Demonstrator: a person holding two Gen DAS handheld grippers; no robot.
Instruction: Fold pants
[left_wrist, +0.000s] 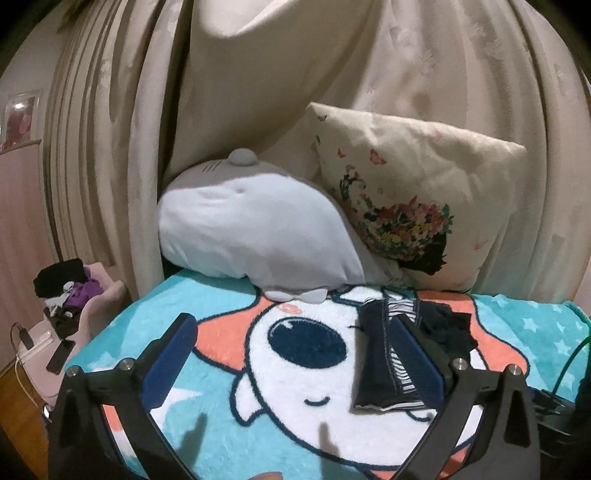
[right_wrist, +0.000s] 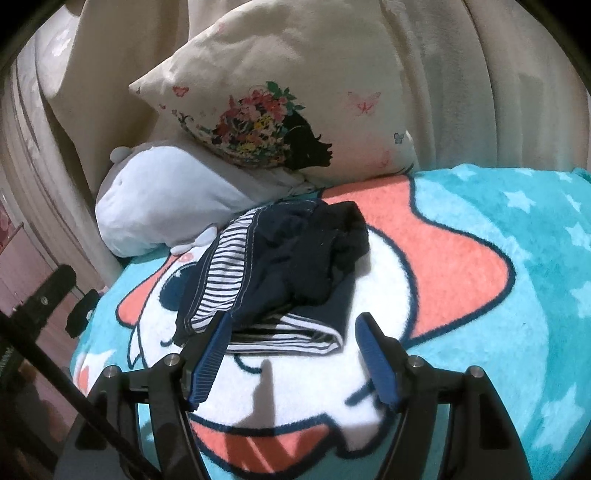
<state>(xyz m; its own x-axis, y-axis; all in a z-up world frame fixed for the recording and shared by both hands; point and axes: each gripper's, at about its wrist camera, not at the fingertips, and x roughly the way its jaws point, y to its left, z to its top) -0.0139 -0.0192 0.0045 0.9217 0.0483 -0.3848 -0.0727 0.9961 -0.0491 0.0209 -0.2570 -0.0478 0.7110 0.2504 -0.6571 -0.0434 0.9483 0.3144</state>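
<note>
Small dark navy pants (right_wrist: 284, 273) with a striped lining lie folded in a bundle on the cartoon blanket (right_wrist: 480, 258). In the left wrist view the pants (left_wrist: 384, 354) sit at the right, beside my right finger. My left gripper (left_wrist: 295, 328) is open and empty above the blanket, left of the pants. My right gripper (right_wrist: 295, 328) is open, its fingertips just in front of the pants' near folded edge, holding nothing.
A grey-white plush toy (left_wrist: 251, 232) and a flower-print pillow (left_wrist: 413, 199) lean against the curtain (left_wrist: 110, 129) at the bed's far side. A pink bin of clothes (left_wrist: 74, 295) stands left of the bed. The left gripper's body (right_wrist: 44, 306) shows at the left.
</note>
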